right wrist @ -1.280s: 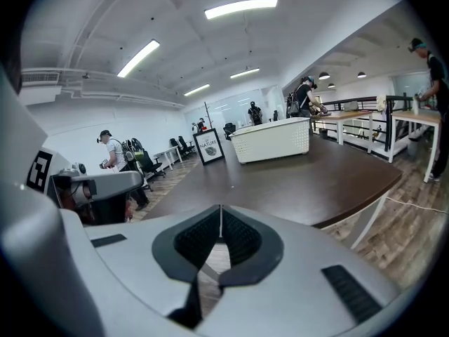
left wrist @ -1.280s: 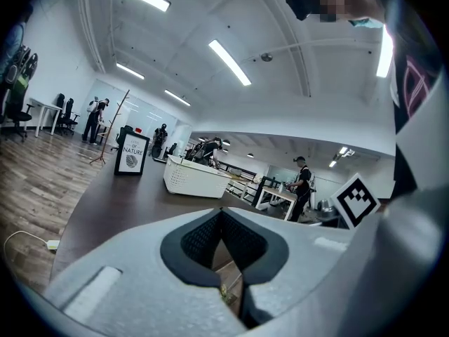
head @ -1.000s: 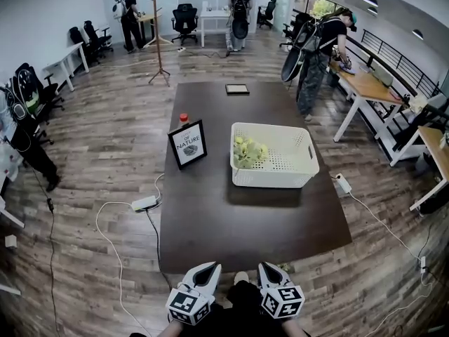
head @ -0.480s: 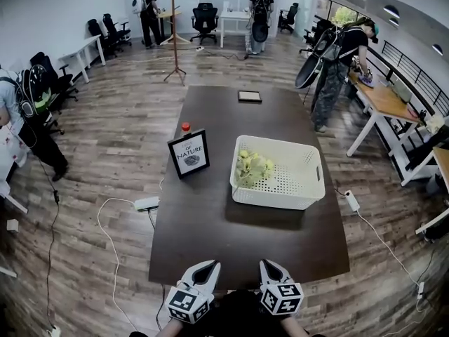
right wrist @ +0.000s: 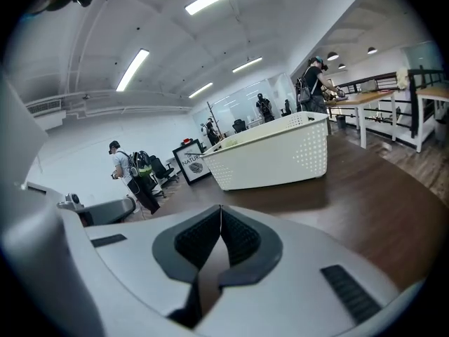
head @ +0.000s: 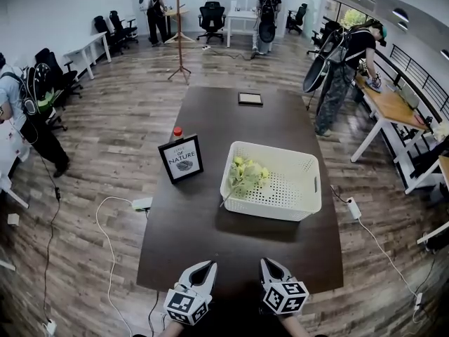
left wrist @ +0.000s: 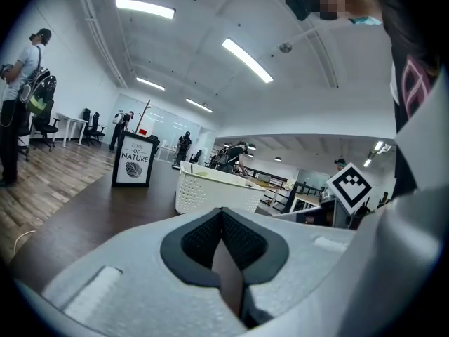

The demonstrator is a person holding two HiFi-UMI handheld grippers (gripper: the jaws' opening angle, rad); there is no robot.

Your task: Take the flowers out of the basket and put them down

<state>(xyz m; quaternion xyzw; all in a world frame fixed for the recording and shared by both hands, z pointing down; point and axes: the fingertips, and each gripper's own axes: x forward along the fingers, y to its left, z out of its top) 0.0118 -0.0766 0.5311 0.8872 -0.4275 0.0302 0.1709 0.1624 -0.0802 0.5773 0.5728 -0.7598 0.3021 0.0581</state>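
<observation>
A white perforated basket [head: 303,202] stands on the dark table [head: 210,248], with pale yellow-green flowers [head: 247,175] lying in its left part. The basket [left wrist: 210,192] also shows ahead in the left gripper view and the basket [right wrist: 270,159] in the right gripper view. Both grippers hover at the table's near edge, well short of the basket. My left gripper [head: 207,267] has its jaws together with nothing between them. My right gripper [head: 269,265] is likewise shut and empty.
A framed "of nature" sign [head: 182,159] stands left of the basket with a red-capped bottle [head: 177,133] behind it. A dark tablet [head: 250,98] lies at the table's far end. People, desks, office chairs and a coat stand [head: 180,30] ring the room; cables lie on the floor at left.
The table, basket and sign have shifted lower and closer in the head view as the person came nearer. Both grippers now reach over the table's near edge, still shut.
</observation>
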